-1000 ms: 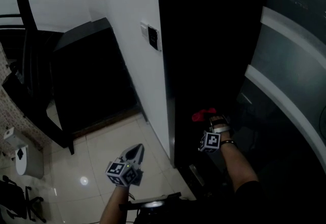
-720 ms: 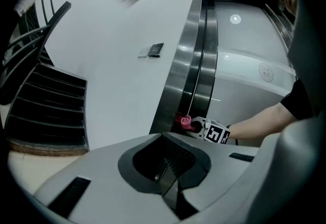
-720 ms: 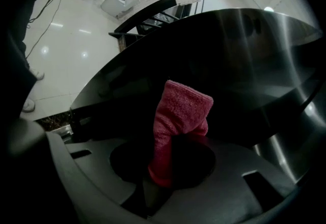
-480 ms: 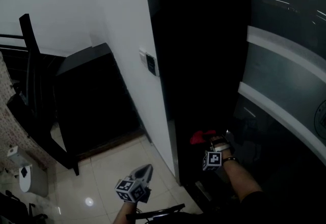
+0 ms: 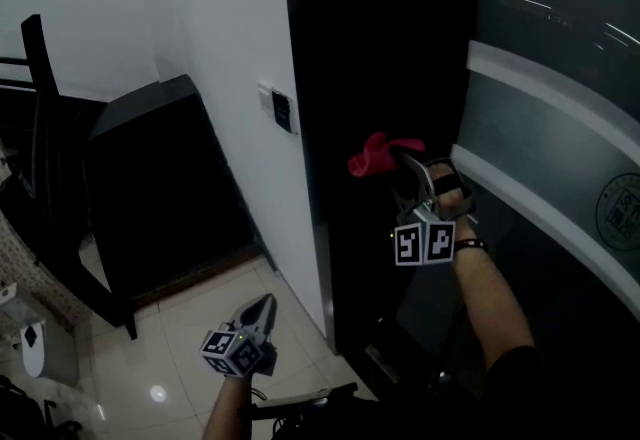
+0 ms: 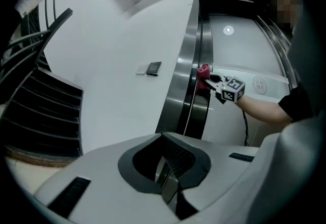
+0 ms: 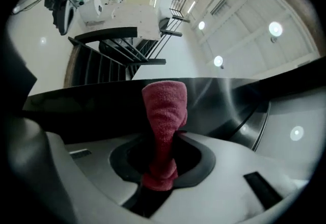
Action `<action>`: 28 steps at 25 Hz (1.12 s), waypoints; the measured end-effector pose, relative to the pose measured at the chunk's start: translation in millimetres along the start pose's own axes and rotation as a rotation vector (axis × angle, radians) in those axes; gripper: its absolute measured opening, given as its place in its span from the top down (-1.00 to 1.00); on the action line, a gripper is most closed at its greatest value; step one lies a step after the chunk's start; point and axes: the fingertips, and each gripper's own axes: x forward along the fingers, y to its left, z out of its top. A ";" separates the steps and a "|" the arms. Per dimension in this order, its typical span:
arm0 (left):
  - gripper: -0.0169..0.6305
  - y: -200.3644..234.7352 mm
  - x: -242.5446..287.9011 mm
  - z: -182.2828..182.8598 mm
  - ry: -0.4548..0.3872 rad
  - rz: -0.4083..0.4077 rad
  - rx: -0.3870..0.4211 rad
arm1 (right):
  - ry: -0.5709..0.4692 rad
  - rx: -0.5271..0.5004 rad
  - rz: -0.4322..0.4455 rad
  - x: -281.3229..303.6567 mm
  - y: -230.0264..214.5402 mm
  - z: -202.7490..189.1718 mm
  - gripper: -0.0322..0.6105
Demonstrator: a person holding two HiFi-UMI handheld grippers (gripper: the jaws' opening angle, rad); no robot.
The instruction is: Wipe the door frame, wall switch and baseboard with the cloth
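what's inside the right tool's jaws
A red cloth is clamped in the right tool, its free end standing out toward the dark door frame. The stretch pinched deep between the jaws is covered, so how far it reaches in cannot be seen.

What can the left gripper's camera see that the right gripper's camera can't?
Only the left gripper view shows the small dark wall switch on the white wall, and the left gripper shut with nothing in it. Only the right gripper view shows, close up, the right gripper shut on the fuzzy red cloth. Both views show that cloth held by the dark glossy door frame.
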 end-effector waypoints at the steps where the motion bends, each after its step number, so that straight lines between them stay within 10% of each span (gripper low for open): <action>1: 0.95 -2.7 -0.4 3.5 0.000 -0.004 0.012 | -0.009 -0.011 -0.025 5.7 -15.4 5.6 0.62; 28: 0.95 14.2 -18.8 -5.1 0.041 0.065 0.041 | 0.045 -0.039 0.310 -20.6 182.7 -27.6 0.61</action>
